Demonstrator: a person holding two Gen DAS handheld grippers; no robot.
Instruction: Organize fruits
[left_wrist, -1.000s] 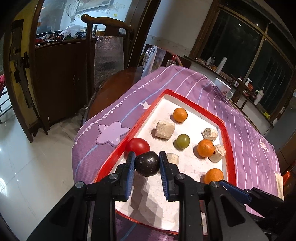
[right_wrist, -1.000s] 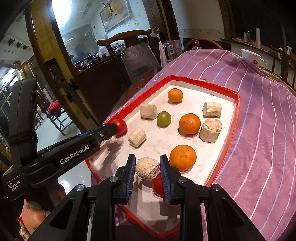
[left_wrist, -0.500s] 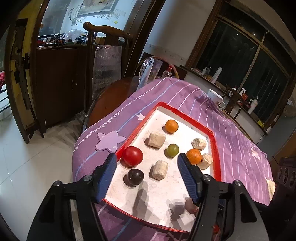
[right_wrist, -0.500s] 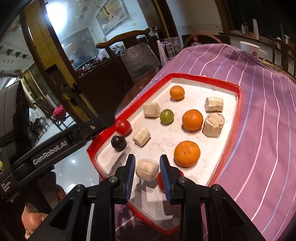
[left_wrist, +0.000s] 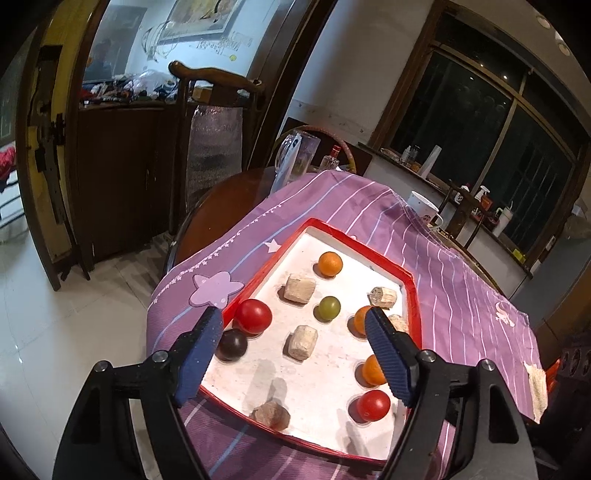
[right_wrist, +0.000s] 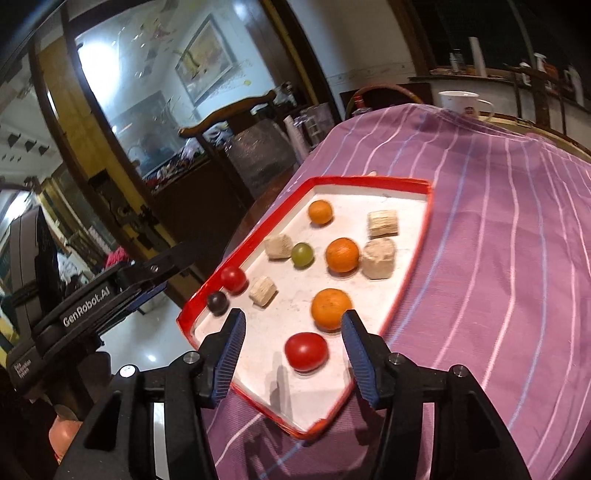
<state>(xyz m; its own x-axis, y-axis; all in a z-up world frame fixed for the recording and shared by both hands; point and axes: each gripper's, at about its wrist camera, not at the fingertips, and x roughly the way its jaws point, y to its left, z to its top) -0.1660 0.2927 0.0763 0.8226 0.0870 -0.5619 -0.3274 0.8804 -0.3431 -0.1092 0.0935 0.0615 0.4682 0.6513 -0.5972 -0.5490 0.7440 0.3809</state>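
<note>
A red-rimmed white tray (left_wrist: 266, 272) (right_wrist: 369, 181) on a purple striped cloth holds oranges, two red tomatoes, a green fruit and several beige blocks. My left gripper (left_wrist: 293, 316) hovers above the tray's near end, its jaws opening with nothing between them. The dark plum (left_wrist: 231, 345) (right_wrist: 217, 302) lies free beside a red tomato (left_wrist: 253, 316) at the left rim. My right gripper (right_wrist: 293, 318) is also opening, empty, over the other red tomato (right_wrist: 306, 350) and a large orange (right_wrist: 330, 308). A beige block (left_wrist: 271, 415) lies loose by the tray's front edge.
A white mug (left_wrist: 423, 210) (right_wrist: 461, 103) stands at the cloth's far end, with a glass jug (left_wrist: 295, 158) and a wooden chair (left_wrist: 214, 77) beyond the table. A star patch (left_wrist: 216, 290) sits left of the tray. Another beige block (left_wrist: 537, 384) lies on the cloth at right.
My left gripper let go of the dark plum, opened wide and rose away from the tray. My right gripper released the beige block, opened and shifted sideways.
</note>
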